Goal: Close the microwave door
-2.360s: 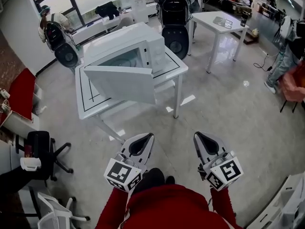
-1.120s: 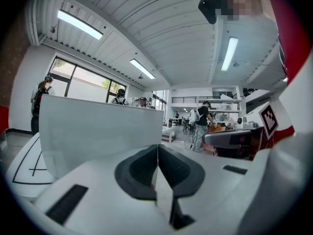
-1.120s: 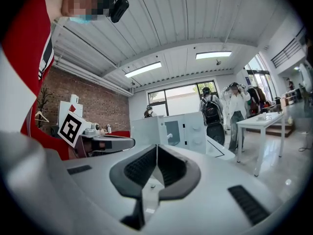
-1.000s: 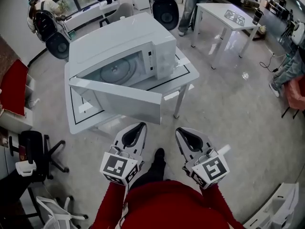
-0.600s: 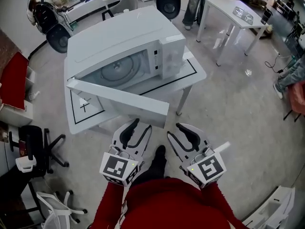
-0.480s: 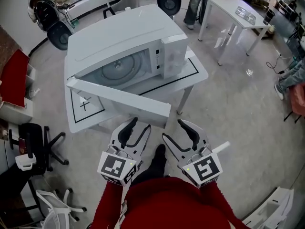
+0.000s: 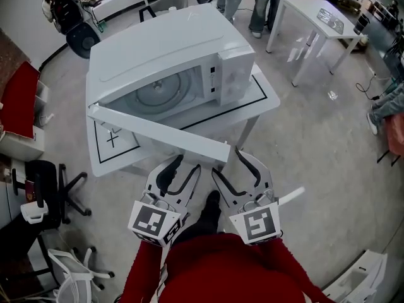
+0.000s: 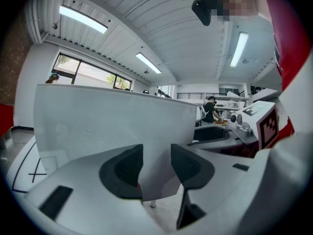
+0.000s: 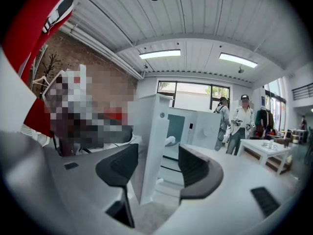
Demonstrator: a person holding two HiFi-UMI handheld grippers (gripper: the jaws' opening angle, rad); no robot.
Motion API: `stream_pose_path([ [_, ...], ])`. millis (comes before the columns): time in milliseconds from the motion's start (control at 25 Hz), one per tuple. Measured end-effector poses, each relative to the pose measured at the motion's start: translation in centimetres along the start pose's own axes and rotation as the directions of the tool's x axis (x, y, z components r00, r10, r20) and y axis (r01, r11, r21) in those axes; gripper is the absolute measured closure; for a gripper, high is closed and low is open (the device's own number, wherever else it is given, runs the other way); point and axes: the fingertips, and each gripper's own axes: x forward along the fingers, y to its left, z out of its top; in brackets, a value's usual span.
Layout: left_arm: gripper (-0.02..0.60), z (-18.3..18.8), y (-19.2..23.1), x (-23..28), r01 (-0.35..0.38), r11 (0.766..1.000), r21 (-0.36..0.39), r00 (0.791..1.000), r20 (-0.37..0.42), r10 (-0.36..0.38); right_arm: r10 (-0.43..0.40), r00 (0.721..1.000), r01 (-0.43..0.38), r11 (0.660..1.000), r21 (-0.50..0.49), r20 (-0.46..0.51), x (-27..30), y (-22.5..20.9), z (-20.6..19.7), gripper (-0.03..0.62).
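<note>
A white microwave (image 7: 164, 49) stands on a white table (image 7: 107, 156) marked with black lines. Its door (image 7: 158, 134) is swung wide open toward me. My left gripper (image 7: 187, 165) is open just under the door's lower edge, and the door's outer face (image 8: 117, 126) fills the left gripper view behind my left gripper (image 8: 156, 165). My right gripper (image 7: 228, 164) is open at the door's free corner. The door's free edge (image 9: 154, 141) shows in the gap of my right gripper (image 9: 157, 168), and the pads do not touch it. Both pairs of jaws have just been opening.
A second white table (image 7: 309, 11) stands at the back right. Two people (image 9: 234, 124) stand beyond the microwave. An office chair (image 7: 47, 188) and a red object (image 7: 19, 100) are on the left. My foot (image 7: 211, 201) shows on the grey floor.
I have come closer to the microwave, which now looks larger. Both grippers went from shut to open and moved up to the door's lower edge. The right gripper rolled.
</note>
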Motion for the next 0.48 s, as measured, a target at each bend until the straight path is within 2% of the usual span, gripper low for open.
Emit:
stream_pose_path([
  [480, 0.400, 0.1, 0.2, 1.1, 0.014, 1.000, -0.008, 1.000, 0.000, -0.014, -0.049, 0.998, 0.048, 0.999, -0.009, -0.041, 1.2, -1.5, -1.5, 0.339],
])
